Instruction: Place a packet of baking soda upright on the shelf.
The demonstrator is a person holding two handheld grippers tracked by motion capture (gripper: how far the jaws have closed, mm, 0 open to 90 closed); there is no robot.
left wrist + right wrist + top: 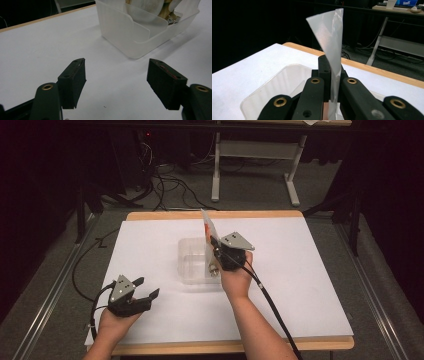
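**A:** What is closest to us?

**B:** The left gripper (148, 289). It sits low over the white sheet (310, 270) near the front left of the table (250, 214). Its jaws are wide apart and hold nothing. In the left gripper view they point at the clear plastic box (140, 35), with bare white sheet between them and the box.

**A:** And a bit farther?

**B:** The right gripper (215, 241). It is up above the right side of the clear plastic box, near the middle of the sheet. Its jaws are squeezed tight on a thin see-through plastic strip (331, 42).

**A:** Which way does the strip go?

**B:** It is long and thin. It stands almost straight up out of the jaws. In the high view its top leans a little to the far left. It gets wider at the top and has a twist in it. There is a small bit of orange on it in the high view.

**A:** What is in the box?

**B:** Some pale round things and a small shiny metal bit, at the end by the right gripper. I can't tell what they are.

**A:** And far away?

**B:** A dark floor with black cables (170, 185) and the white legs of another table (216, 175).
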